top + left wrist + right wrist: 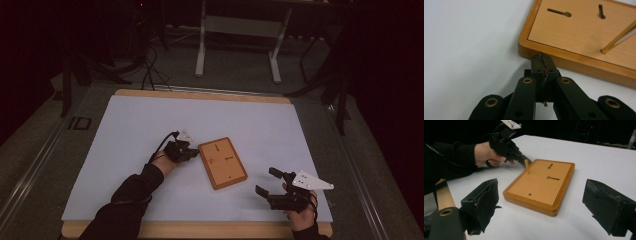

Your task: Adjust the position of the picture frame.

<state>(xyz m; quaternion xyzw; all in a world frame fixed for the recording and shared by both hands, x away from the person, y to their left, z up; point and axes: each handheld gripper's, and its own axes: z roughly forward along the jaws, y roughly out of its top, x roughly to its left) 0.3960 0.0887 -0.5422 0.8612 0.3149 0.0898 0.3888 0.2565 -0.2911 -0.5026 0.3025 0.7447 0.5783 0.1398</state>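
- My left gripper (192, 154) has its jaws pressed together with nothing between them, tips just touching the left rim of the wooden board (223, 163); in the left gripper view (542, 65) they sit against the near corner of its frame
- My right gripper (268, 182) hangs spread wide and empty, near the table's (150, 125) front right edge, well apart from the board
- The board lies flat around the middle of the white tabletop, slightly right of centre, turned a little askew
- A thin wooden peg (526, 166) stands upright in the board near its left edge; two keyhole slots (553, 178) and a small hole (530, 194) mark the inset panel
- I judge the board stiff, light and smooth enough to slide under a sideways push, so I'd steady it with the free gripper
- Its raised rim is the place to pinch; the peg looks slender and likely to snap, so I'd grip that low and gently, straight up
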